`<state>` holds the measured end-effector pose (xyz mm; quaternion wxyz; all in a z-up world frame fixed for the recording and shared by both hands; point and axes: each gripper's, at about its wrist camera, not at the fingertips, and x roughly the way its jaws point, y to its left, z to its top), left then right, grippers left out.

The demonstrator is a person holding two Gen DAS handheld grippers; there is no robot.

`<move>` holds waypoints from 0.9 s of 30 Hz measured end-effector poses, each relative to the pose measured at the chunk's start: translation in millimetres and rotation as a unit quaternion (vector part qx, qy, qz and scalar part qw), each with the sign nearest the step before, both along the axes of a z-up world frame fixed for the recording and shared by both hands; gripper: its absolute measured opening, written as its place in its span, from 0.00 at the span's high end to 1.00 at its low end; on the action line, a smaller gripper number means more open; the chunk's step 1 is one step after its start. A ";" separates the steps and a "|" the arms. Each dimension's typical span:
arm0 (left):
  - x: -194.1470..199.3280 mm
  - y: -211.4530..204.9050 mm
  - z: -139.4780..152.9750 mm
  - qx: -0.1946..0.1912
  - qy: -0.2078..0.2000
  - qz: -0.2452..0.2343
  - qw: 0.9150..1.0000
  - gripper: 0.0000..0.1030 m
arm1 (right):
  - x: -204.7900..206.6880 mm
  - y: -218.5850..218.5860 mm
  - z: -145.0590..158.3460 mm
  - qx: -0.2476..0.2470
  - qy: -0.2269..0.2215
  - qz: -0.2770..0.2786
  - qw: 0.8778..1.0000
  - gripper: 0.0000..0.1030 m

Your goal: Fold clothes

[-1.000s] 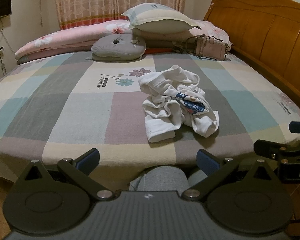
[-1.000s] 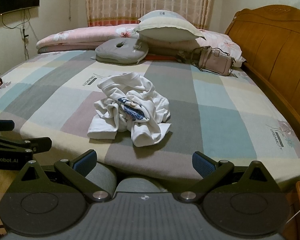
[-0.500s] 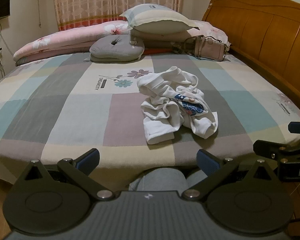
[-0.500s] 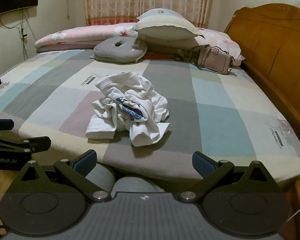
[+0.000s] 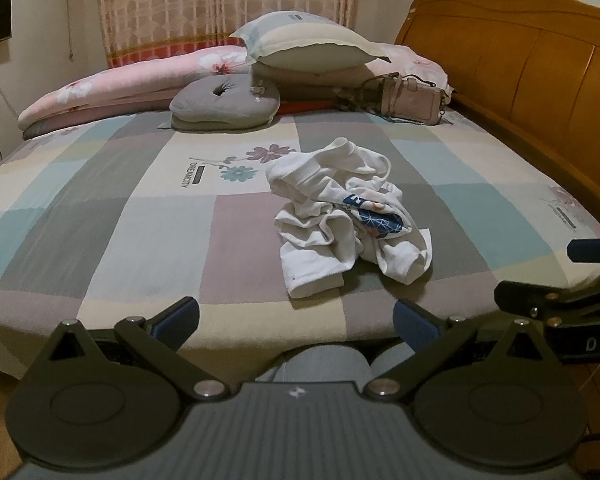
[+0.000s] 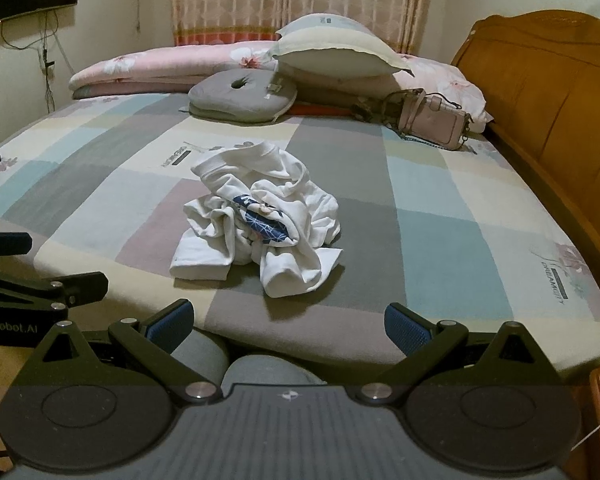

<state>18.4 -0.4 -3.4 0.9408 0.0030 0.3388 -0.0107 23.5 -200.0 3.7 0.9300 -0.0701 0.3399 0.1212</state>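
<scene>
While the white garment (image 5: 348,216) lies crumpled mid-bed (image 5: 140,240), blue print tucked inside, my left gripper (image 5: 296,318) & right gripper (image 6: 288,316) hover at the near edge, jaws spread wide, holding nothing. Looks soft, light, floppy; I'd pinch a hem or the near flat sleeve. Gray cushion (image 5: 224,100), handbag (image 5: 412,102) & pillows sit well behind, nothing in the way.
</scene>
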 end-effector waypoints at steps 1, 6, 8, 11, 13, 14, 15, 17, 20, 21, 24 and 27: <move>2.7 0.6 -0.6 -0.002 0.001 -0.001 1.000 0.01 | 1.9 0.5 -0.5 -0.001 0.001 0.000 1.000 0.00; 15.8 5.1 -4.6 -0.012 0.009 0.001 1.000 0.01 | 15.1 0.8 -2.5 -0.003 0.005 -0.002 1.000 0.00; 20.2 6.4 -6.6 -0.016 0.011 -0.003 1.000 0.01 | 20.3 0.9 -3.3 -0.004 0.007 -0.003 1.000 0.00; 27.7 7.4 -8.7 -0.018 0.014 -0.007 1.000 0.01 | 27.9 2.3 -4.6 -0.007 0.008 -0.004 1.000 0.00; 32.9 7.8 -9.6 -0.017 0.014 -0.009 1.000 0.01 | 33.4 3.3 -5.8 -0.009 0.009 -0.004 1.000 0.00; 35.6 8.0 -10.1 -0.017 0.015 -0.010 1.000 0.01 | 36.1 3.8 -6.4 -0.010 0.010 -0.004 1.000 0.00; 38.7 8.3 -10.7 -0.018 0.015 -0.010 1.000 0.01 | 39.2 4.4 -7.1 -0.011 0.012 -0.004 1.000 0.00; 44.7 8.9 -11.9 -0.019 0.019 -0.011 1.000 0.01 | 44.4 5.5 -7.7 -0.013 0.014 -0.005 1.000 0.00; 53.1 9.8 -14.7 -0.021 0.023 -0.012 0.999 0.01 | 53.0 6.2 -8.3 -0.013 0.016 -0.006 1.000 0.00; 56.1 10.1 -15.5 -0.021 0.024 -0.013 0.999 0.01 | 56.2 6.3 -8.7 -0.013 0.017 -0.007 1.000 0.00; 64.4 10.8 -17.3 -0.020 0.027 -0.014 0.999 0.01 | 64.8 6.4 -11.0 -0.013 0.021 -0.009 1.000 0.00; 72.2 12.1 -18.7 -0.022 0.026 -0.015 0.999 0.01 | 74.6 6.5 -13.4 -0.010 0.025 -0.010 1.000 0.00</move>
